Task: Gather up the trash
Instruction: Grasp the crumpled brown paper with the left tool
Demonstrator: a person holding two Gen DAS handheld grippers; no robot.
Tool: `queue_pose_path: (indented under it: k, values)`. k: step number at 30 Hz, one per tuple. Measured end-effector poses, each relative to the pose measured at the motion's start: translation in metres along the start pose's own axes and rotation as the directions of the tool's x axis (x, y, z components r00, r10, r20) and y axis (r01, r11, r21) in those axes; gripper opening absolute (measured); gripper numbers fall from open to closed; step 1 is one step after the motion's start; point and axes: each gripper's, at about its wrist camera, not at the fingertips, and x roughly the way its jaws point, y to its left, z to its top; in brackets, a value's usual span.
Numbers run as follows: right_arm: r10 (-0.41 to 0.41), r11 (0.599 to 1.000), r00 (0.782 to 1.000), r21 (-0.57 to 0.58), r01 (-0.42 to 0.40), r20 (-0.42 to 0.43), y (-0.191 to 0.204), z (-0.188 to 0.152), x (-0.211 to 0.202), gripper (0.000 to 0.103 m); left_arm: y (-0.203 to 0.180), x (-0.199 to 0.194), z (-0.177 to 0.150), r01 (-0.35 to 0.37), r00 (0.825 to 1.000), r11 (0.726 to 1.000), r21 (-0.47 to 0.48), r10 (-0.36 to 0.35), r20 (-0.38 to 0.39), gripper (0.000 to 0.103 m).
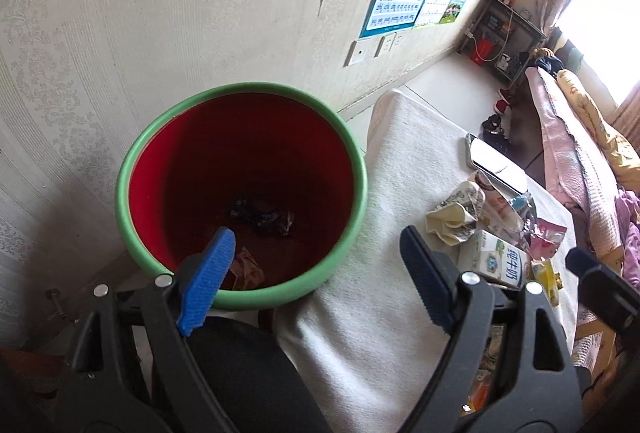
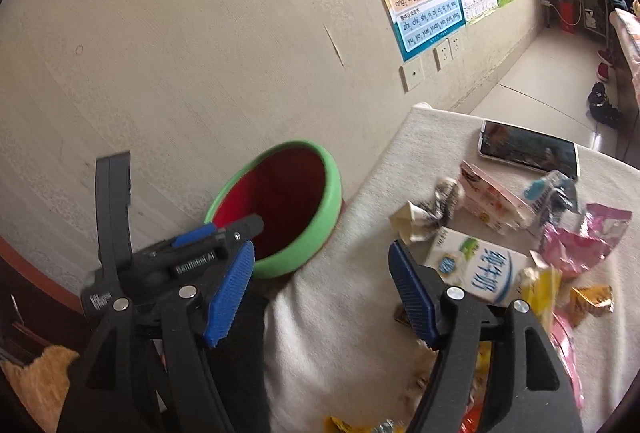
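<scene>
Nearest, both tools gape wide and hold nothing. The left tool [image 1: 316, 257] hovers over the rim of the bin [image 1: 344, 137], green outside and red inside, which stands against the wall beside the table [image 2: 340, 313], likely so wrappers can be dropped straight in; some dark scraps already lie at its bottom. The right tool [image 2: 320, 293] points over the cloth-covered table, toward the milk carton [image 2: 476, 269] just ahead. Beyond it lie crumpled paper [image 2: 420, 217], pink wrappers [image 2: 576, 245] and, farthest, a phone [image 2: 528, 149]

Both the left gripper [image 1: 316, 261] and the right gripper [image 2: 320, 289] have black plastic arms; ribbed blue pads [image 1: 208, 279]; silver pivot screws [image 1: 467, 278]; white lettering marks one body.
</scene>
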Motion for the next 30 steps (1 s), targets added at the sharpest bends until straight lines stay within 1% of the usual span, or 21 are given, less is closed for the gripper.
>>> queue_pose_path:
  k: [3, 6, 9, 10, 12, 13, 15, 17, 19, 20, 21, 22, 23, 25, 26, 27, 30]
  values:
    - [-0.079, 0.997, 0.997, 0.002, 0.079, -0.022, -0.019, -0.030, -0.016, 0.068, -0.019, -0.001, -0.011, 0.034, 0.999, 0.999, 0.032, -0.033, -0.023, 0.082]
    - [-0.174, 0.984, 0.984, 0.040, 0.175, -0.024, -0.046, -0.057, -0.032, 0.068, -0.049, 0.000, -0.028, 0.080, 0.995, 0.993, 0.091, -0.074, -0.063, 0.082]
    - [-0.256, 0.958, 0.966, 0.125, 0.257, -0.024, -0.076, -0.073, -0.046, 0.068, -0.087, 0.004, -0.051, 0.156, 0.983, 0.973, 0.167, -0.136, -0.125, 0.082]
    - [-0.274, 0.949, 0.961, 0.157, 0.275, -0.025, -0.086, -0.075, -0.050, 0.068, -0.099, 0.007, -0.059, 0.188, 0.975, 0.965, 0.183, -0.161, -0.155, 0.082]
    - [-0.304, 0.933, 0.953, 0.200, 0.301, -0.016, -0.099, -0.077, -0.058, 0.068, -0.120, 0.013, -0.074, 0.246, 0.956, 0.948, 0.202, -0.203, -0.213, 0.082]
    - [-0.316, 0.928, 0.949, 0.209, 0.310, -0.007, -0.103, -0.076, -0.062, 0.068, -0.129, 0.014, -0.080, 0.266, 0.949, 0.939, 0.217, -0.216, -0.229, 0.082]
    - [-0.328, 0.922, 0.945, 0.220, 0.319, 0.006, -0.109, -0.077, -0.067, 0.068, -0.145, 0.017, -0.087, 0.282, 0.943, 0.925, 0.254, -0.219, -0.250, 0.082]
    - [-0.330, 0.919, 0.944, 0.232, 0.320, 0.004, -0.115, -0.078, -0.068, 0.068, -0.157, 0.027, -0.093, 0.286, 0.938, 0.917, 0.277, -0.210, -0.275, 0.082]
    - [-0.323, 0.920, 0.947, 0.238, 0.313, 0.002, -0.116, -0.079, -0.067, 0.068, -0.163, 0.038, -0.099, 0.305, 0.922, 0.911, 0.279, -0.209, -0.325, 0.081]
    - [-0.319, 0.921, 0.948, 0.236, 0.310, 0.003, -0.116, -0.079, -0.066, 0.068, -0.164, 0.042, -0.103, 0.313, 0.914, 0.909, 0.277, -0.208, -0.348, 0.077]
    - [-0.314, 0.924, 0.949, 0.233, 0.304, 0.004, -0.115, -0.080, -0.066, 0.068, -0.164, 0.048, -0.107, 0.317, 0.905, 0.908, 0.275, -0.202, -0.375, 0.063]
    - [-0.307, 0.926, 0.952, 0.231, 0.298, 0.005, -0.115, -0.079, -0.065, 0.068, -0.163, 0.052, -0.110, 0.323, 0.897, 0.908, 0.266, -0.204, -0.393, 0.053]
    - [-0.301, 0.929, 0.954, 0.228, 0.292, 0.004, -0.115, -0.078, -0.063, 0.068, -0.161, 0.053, -0.111, 0.333, 0.891, 0.909, 0.249, -0.217, -0.398, 0.050]
    - [-0.289, 0.934, 0.957, 0.218, 0.282, -0.001, -0.113, -0.075, -0.058, 0.068, -0.161, 0.051, -0.109, 0.342, 0.890, 0.907, 0.244, -0.230, -0.393, 0.032]
    - [-0.281, 0.938, 0.960, 0.211, 0.277, -0.007, -0.113, -0.072, -0.054, 0.068, -0.162, 0.048, -0.107, 0.340, 0.893, 0.906, 0.252, -0.228, -0.388, 0.031]
    - [-0.272, 0.941, 0.962, 0.206, 0.269, -0.011, -0.112, -0.068, -0.051, 0.067, -0.162, 0.045, -0.106, 0.338, 0.897, 0.905, 0.259, -0.227, -0.379, 0.027]
    - [-0.248, 0.946, 0.969, 0.212, 0.246, -0.017, -0.116, -0.057, -0.038, 0.066, -0.157, 0.037, -0.103, 0.333, 0.906, 0.905, 0.267, -0.228, -0.357, 0.026]
